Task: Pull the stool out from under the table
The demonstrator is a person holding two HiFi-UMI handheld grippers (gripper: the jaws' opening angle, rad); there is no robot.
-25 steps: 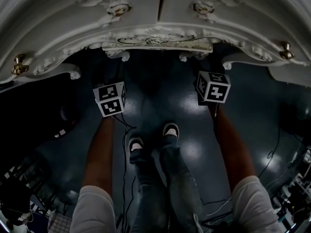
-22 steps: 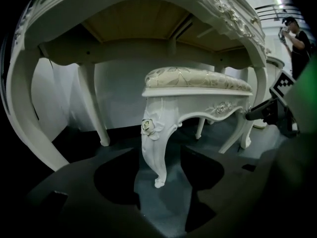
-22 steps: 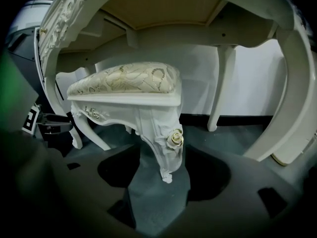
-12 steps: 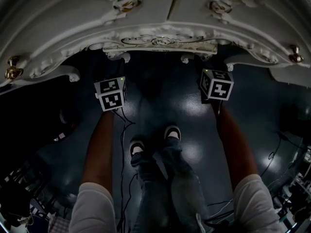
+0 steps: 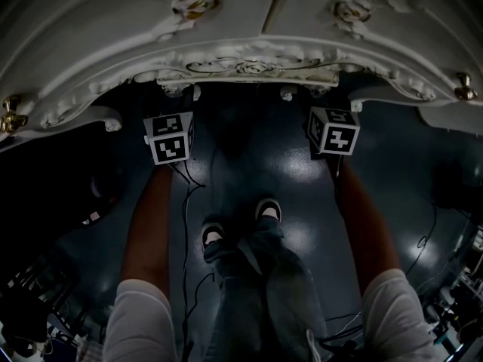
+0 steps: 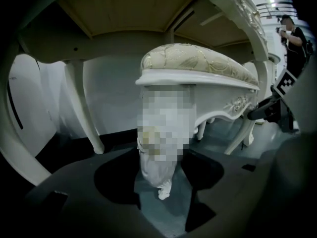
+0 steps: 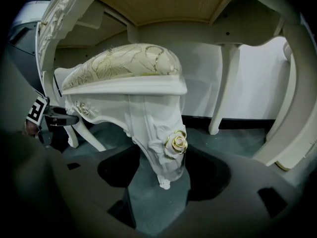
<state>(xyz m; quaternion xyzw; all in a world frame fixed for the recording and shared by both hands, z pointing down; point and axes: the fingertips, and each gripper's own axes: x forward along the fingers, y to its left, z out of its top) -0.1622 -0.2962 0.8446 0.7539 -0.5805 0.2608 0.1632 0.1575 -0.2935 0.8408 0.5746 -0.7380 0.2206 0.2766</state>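
Note:
The stool is white and carved, with a cream and gold padded seat, and stands under the white table. In the head view only its carved front rail shows below the table edge. My left gripper is shut on one front leg of the stool. My right gripper is shut on the other front leg, just by its gold rose. Both marker cubes sit at the stool's front corners.
Plain white table legs stand behind the stool against a white wall. The floor is dark blue-grey with cables trailing by my feet. A person stands far off to the right.
Both grippers have moved a little forward, closer under the table edge at the stool's front corners. The head view has shifted slightly.

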